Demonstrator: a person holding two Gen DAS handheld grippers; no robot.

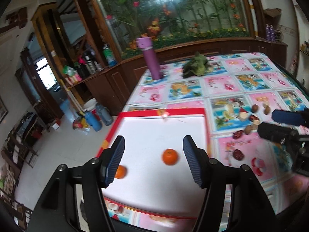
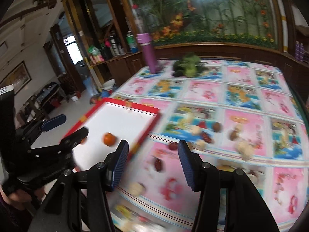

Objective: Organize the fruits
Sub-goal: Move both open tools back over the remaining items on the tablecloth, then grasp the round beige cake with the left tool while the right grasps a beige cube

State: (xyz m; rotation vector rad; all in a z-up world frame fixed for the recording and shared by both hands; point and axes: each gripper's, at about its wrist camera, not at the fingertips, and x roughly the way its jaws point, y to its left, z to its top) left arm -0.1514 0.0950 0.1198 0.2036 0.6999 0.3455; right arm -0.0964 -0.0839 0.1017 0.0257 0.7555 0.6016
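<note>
Left gripper (image 1: pixel 153 148) hangs over the white tray (image 1: pixel 146 131), jaws apart and nothing between the pads; the gap is widening slightly, no fruit gripped. One orange (image 1: pixel 170 156) lies on the tray floor below and between the fingers, untouched. A second orange (image 1: pixel 120 171) lies near the tray's left side, half hidden behind the left finger. Right gripper (image 2: pixel 153 154) is held above the patterned tablecloth (image 2: pixel 241 96), just right of the tray's red rim, jaws about half apart and empty. Below it a dark red fruit (image 2: pixel 158 164) lies on the cloth, and a pale lumpy piece (image 2: pixel 136 188) sits closer to the near edge; both blurred, kind not clear. Further right and back, a loose scatter of small items (image 2: pixel 216 126): brown nut-like ones, more dark red ones, pale lumps, all outside the tray. A hand (image 2: pixel 17 195) holds the left gripper's handle at the lower left of the right wrist view. At the far end of the table a purple bottle (image 1: pixel 149 58) stands upright, with a green leafy bundle (image 1: pixel 195 65) beside it.
</note>
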